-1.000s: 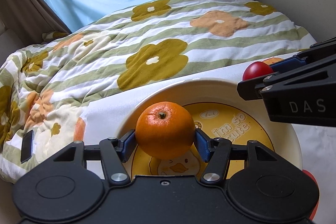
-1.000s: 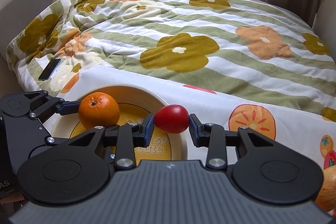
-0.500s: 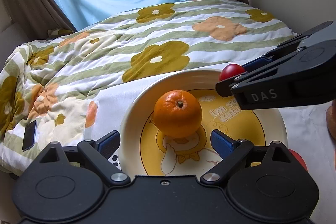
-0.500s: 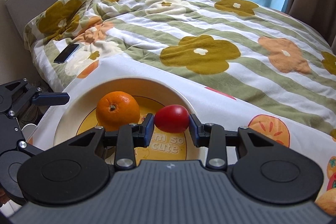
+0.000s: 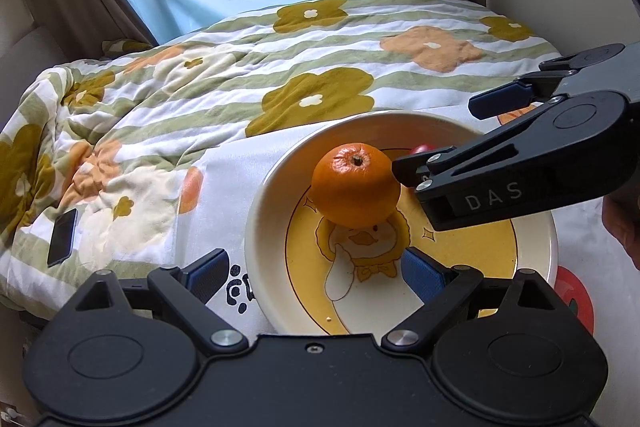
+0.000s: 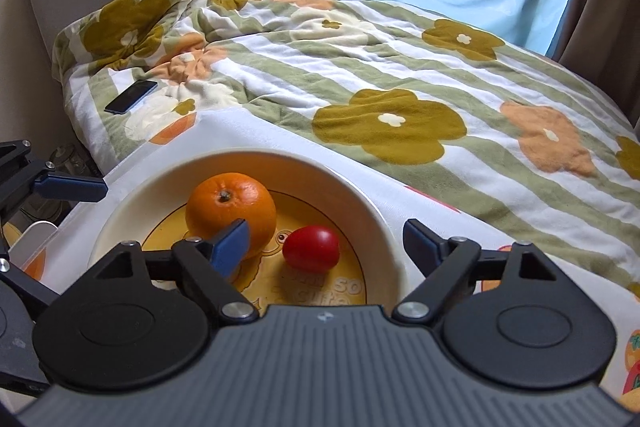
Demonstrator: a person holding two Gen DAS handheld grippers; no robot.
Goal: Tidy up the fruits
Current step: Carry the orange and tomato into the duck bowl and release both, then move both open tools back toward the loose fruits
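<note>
An orange (image 5: 354,187) (image 6: 230,207) stands stem-up on a cream plate (image 5: 256,223) (image 6: 360,195) with a yellow duck picture. A small red tomato (image 6: 311,249) lies on the plate just right of the orange; in the left wrist view only a sliver of the tomato (image 5: 420,148) shows behind the other gripper. My left gripper (image 5: 316,271) is open, drawn back from the orange, with nothing between its fingers. My right gripper (image 6: 326,241) (image 5: 456,133) has its jaws opening. The tomato rests between them, and neither pad touches it.
The plate sits on a white cloth (image 5: 224,195) with printed fruit, at the edge of a bed with a flowered, striped quilt (image 6: 400,75). A dark phone (image 5: 62,243) (image 6: 131,96) lies on the quilt to the left. A hand (image 5: 624,227) shows at the right edge.
The left gripper let go of the orange on the plate and pulled back. The right gripper, shut on the tomato before, has opened, and the tomato now lies on the plate.
</note>
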